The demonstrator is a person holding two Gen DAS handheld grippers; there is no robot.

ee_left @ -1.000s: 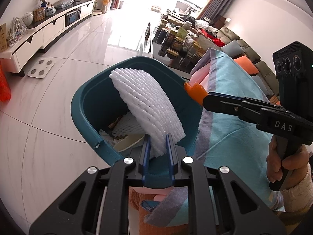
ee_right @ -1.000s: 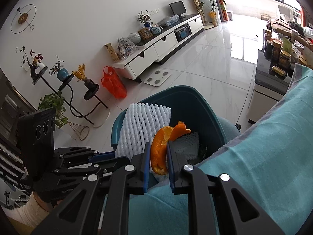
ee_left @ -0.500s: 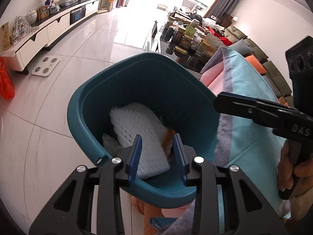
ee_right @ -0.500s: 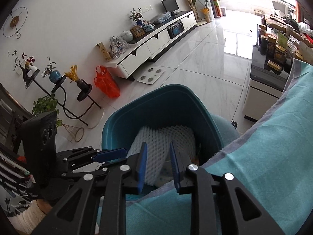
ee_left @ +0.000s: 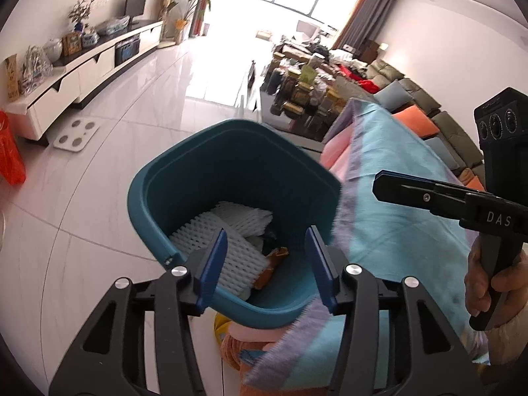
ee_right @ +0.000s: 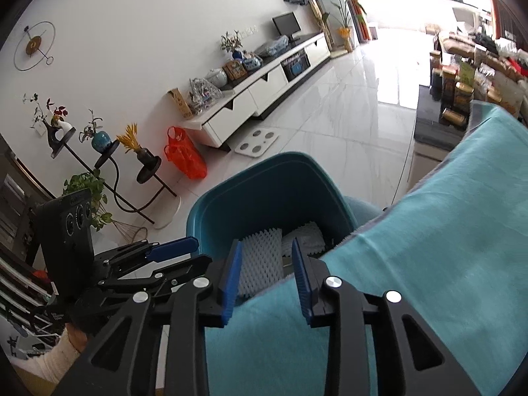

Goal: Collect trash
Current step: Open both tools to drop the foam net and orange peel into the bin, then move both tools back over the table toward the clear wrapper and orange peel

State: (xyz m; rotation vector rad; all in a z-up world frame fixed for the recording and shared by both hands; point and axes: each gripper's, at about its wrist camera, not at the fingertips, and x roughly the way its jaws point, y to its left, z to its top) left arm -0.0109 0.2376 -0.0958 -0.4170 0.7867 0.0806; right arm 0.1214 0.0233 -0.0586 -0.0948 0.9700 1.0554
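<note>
Since both claws opened, foam net [ee_left: 231,257] lies in bin [ee_left: 184,161]

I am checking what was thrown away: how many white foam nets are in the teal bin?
2. One foam net lies at the front of the bin, nearest the camera; the other foam net lies behind it, partly under it. More may be hidden underneath.

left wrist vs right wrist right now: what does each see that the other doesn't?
Left wrist only: orange peel in the bin, the sofa, the hand holding the right gripper.
Right wrist only: wall clock, plant stand.
Both: teal bin with white foam nets, turquoise cloth, TV cabinet. Both grippers' jaws open, empty.
</note>
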